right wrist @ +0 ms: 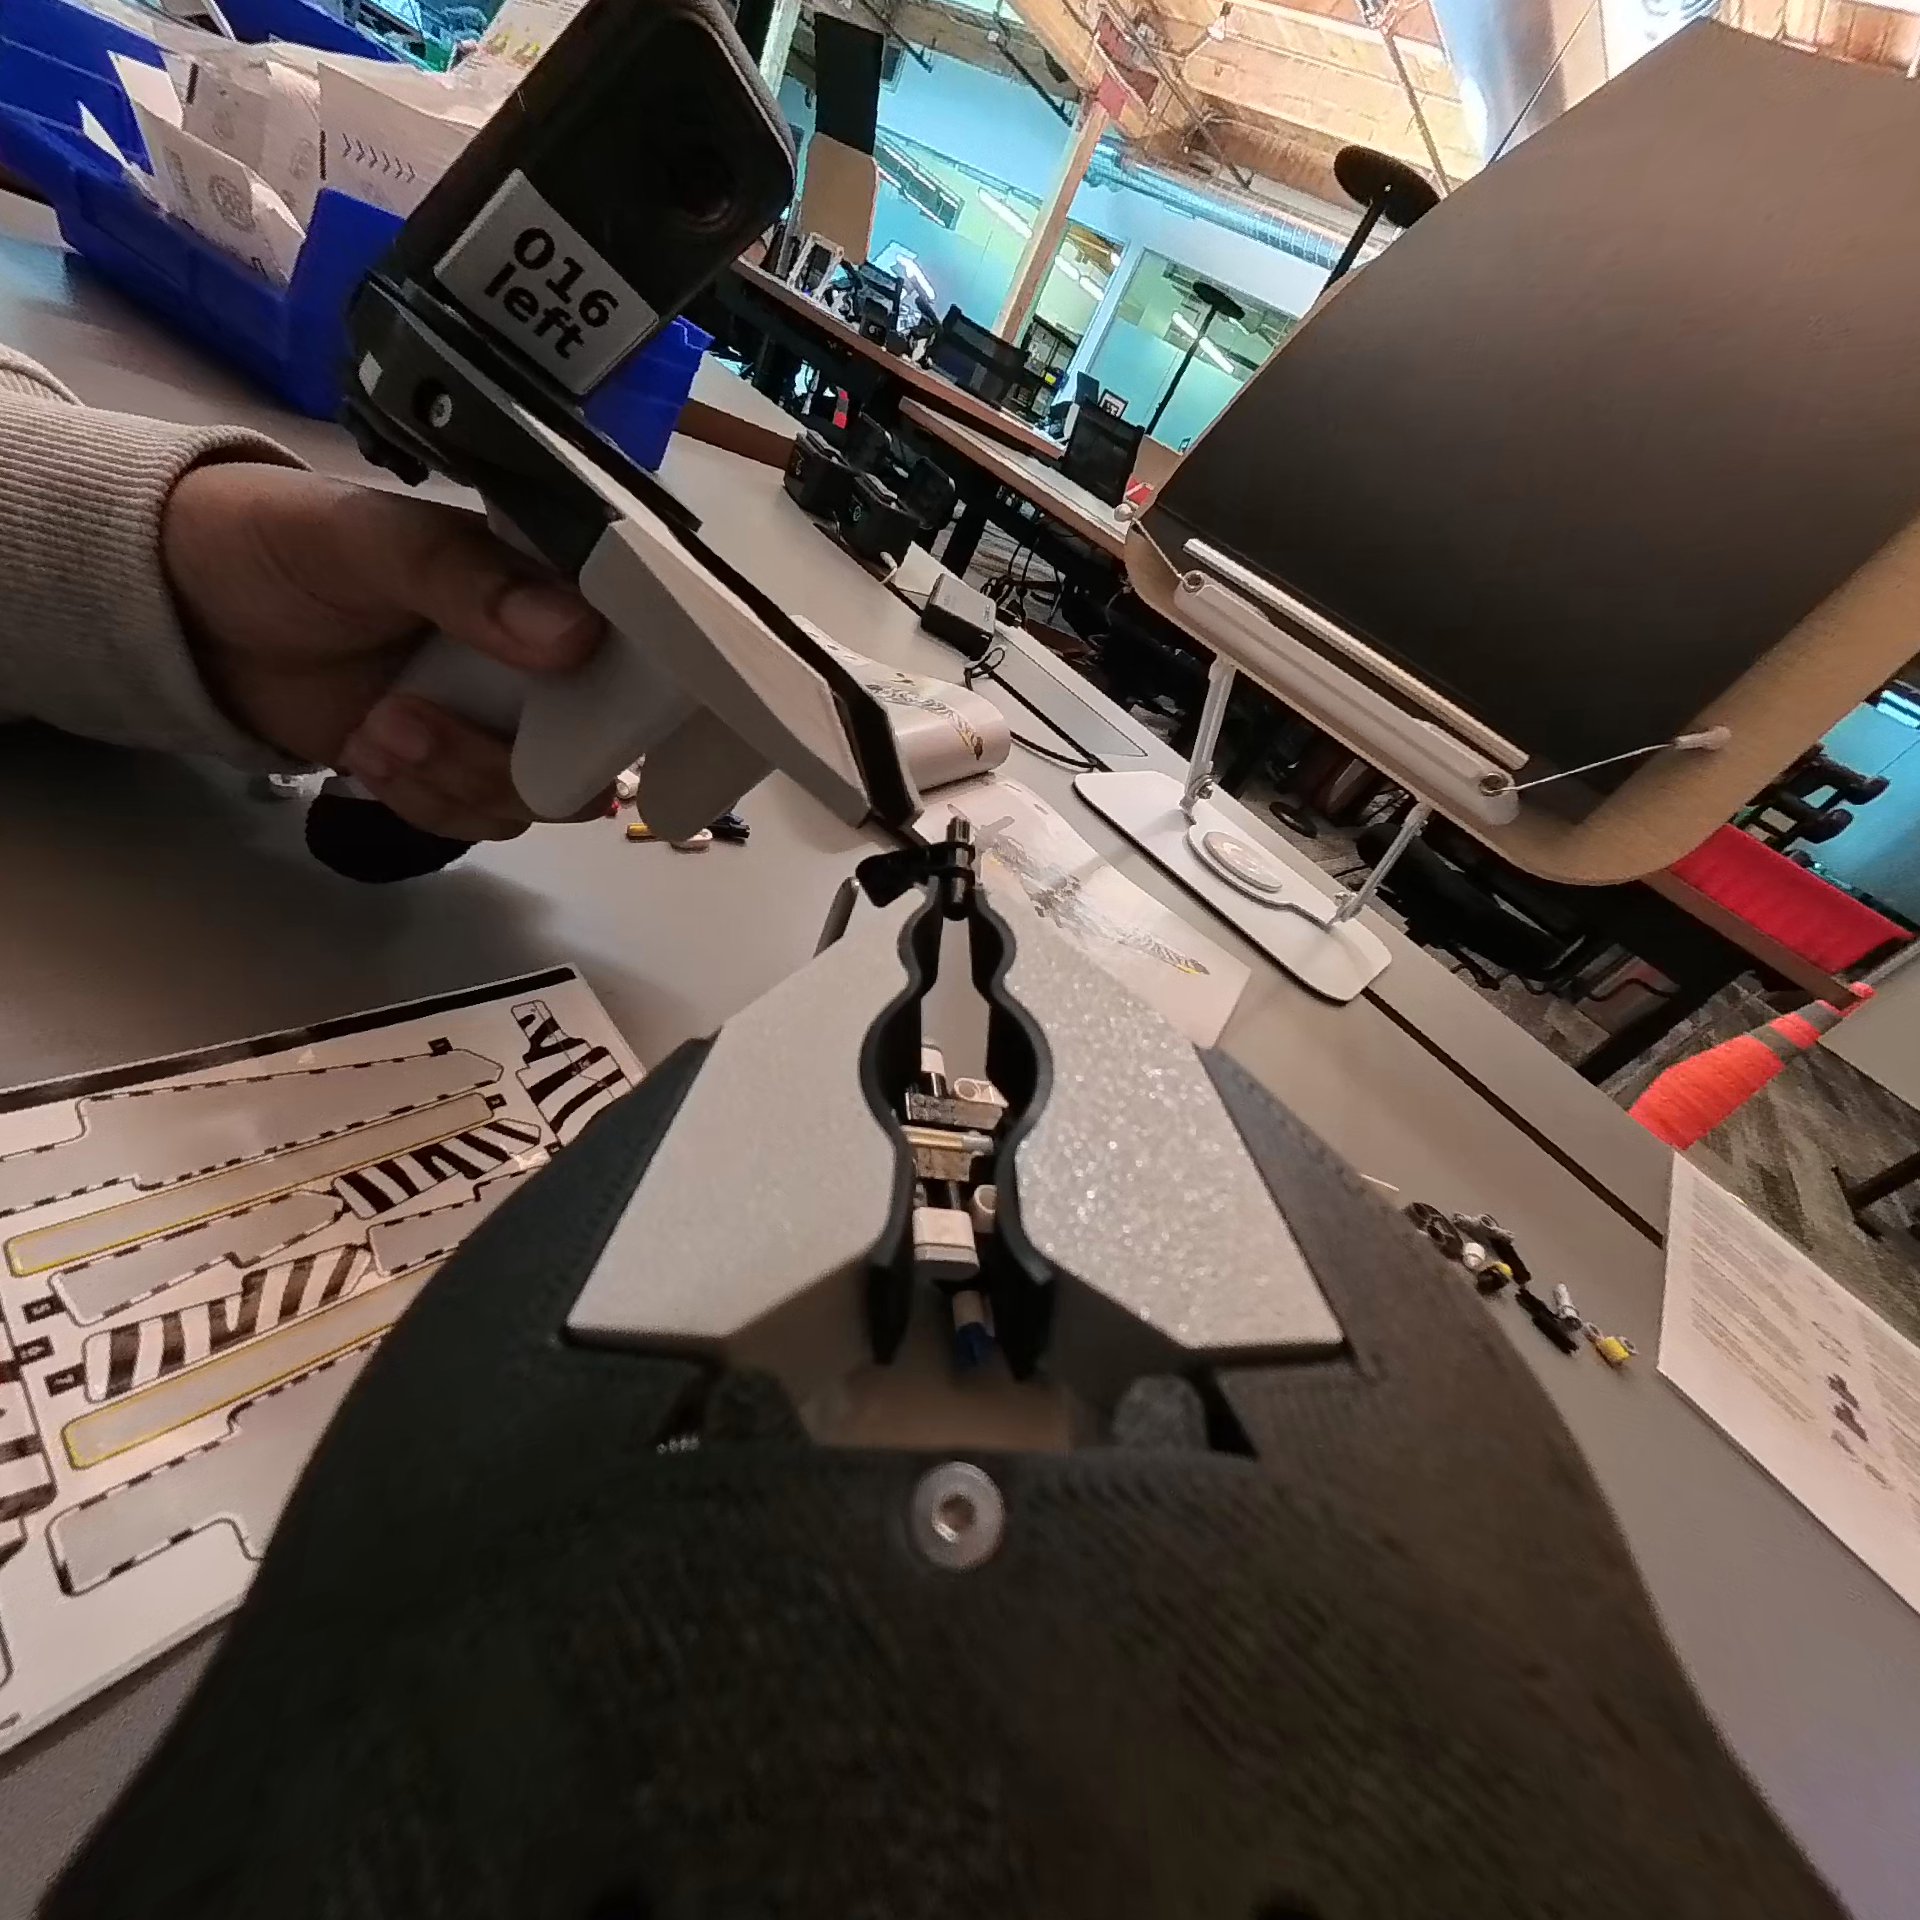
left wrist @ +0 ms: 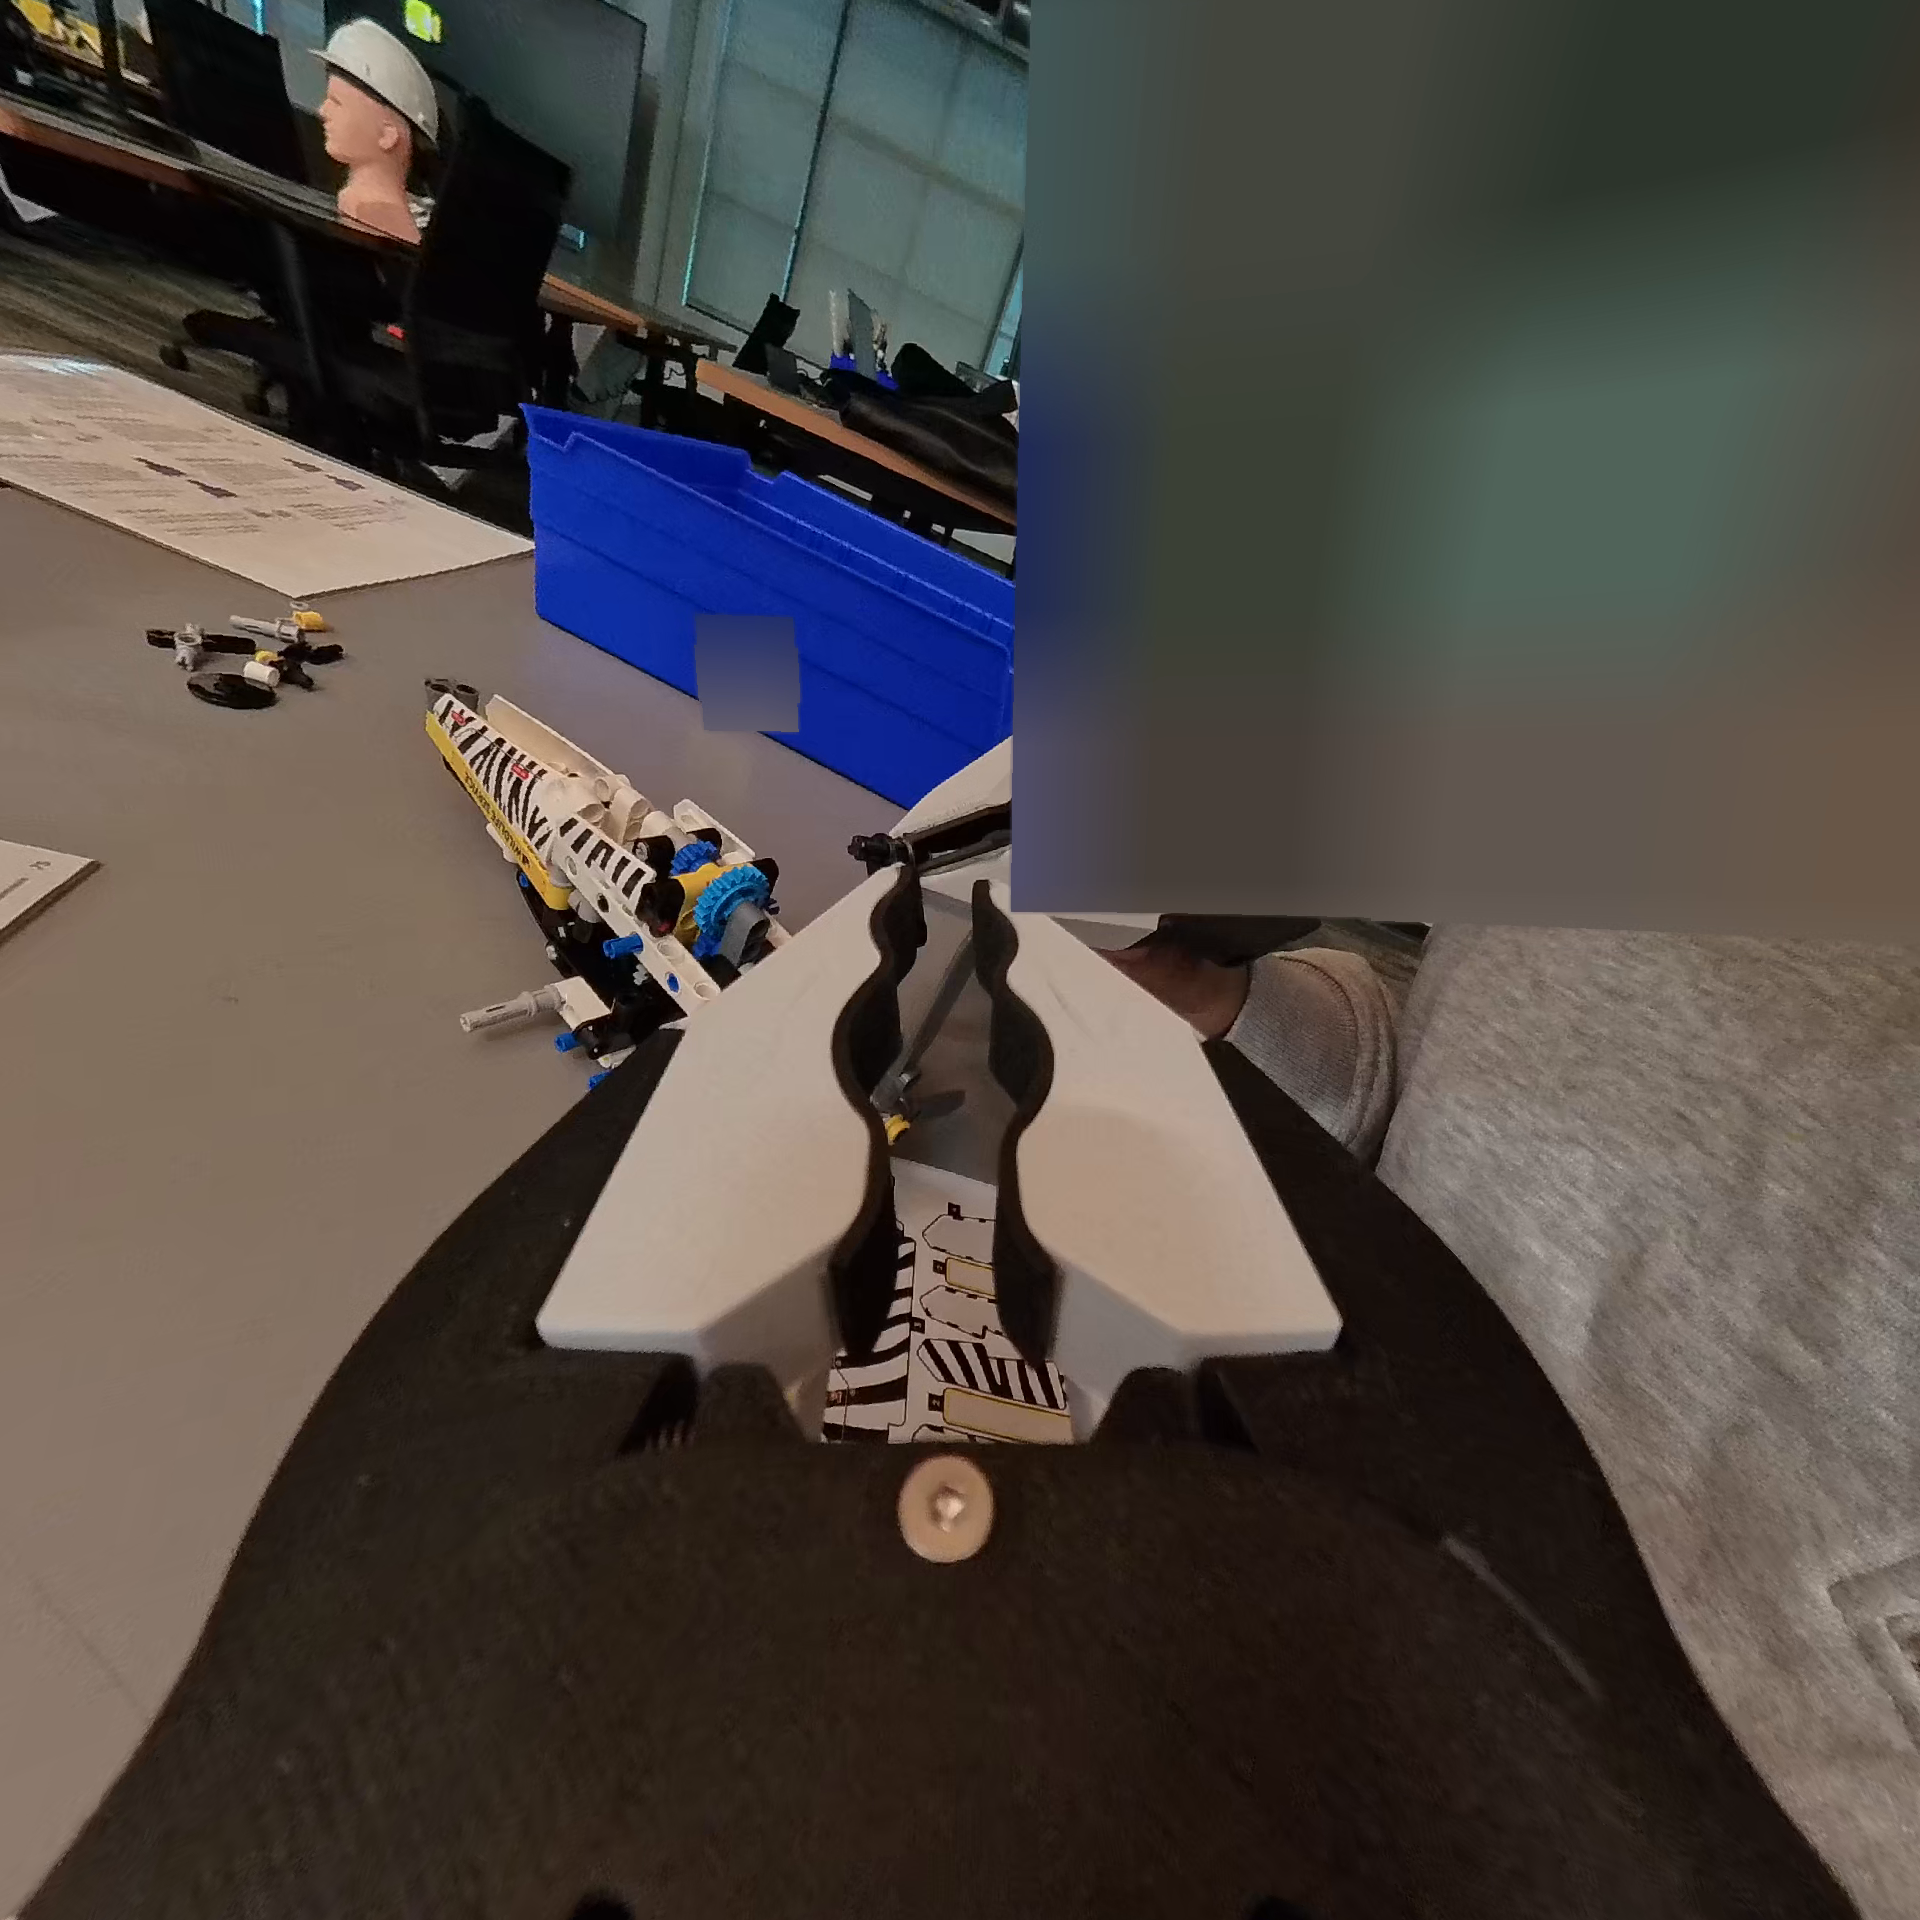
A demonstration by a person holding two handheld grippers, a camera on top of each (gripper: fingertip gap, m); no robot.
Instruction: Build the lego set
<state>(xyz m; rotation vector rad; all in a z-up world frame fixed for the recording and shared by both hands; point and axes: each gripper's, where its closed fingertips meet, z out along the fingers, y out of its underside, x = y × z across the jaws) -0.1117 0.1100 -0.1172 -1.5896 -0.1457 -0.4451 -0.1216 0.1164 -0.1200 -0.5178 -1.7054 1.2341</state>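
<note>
My right gripper is shut on a small black and grey lego part that sticks out past its tips above the table. White, grey and blue pieces show in the gap behind those tips; I cannot tell whether they are held. My left gripper has its pads a little apart with nothing between them, its tips right beside that part. In the right wrist view it comes in from the left, held by a hand. The zebra-striped lego model lies left of it.
A zebra sticker sheet lies under both grippers. Loose small pieces lie by an instruction sheet. A blue bin stands behind. A dark screen on a stand is at the right. A grey sleeve fills the right side. The grippers are tip to tip, or close to it.
</note>
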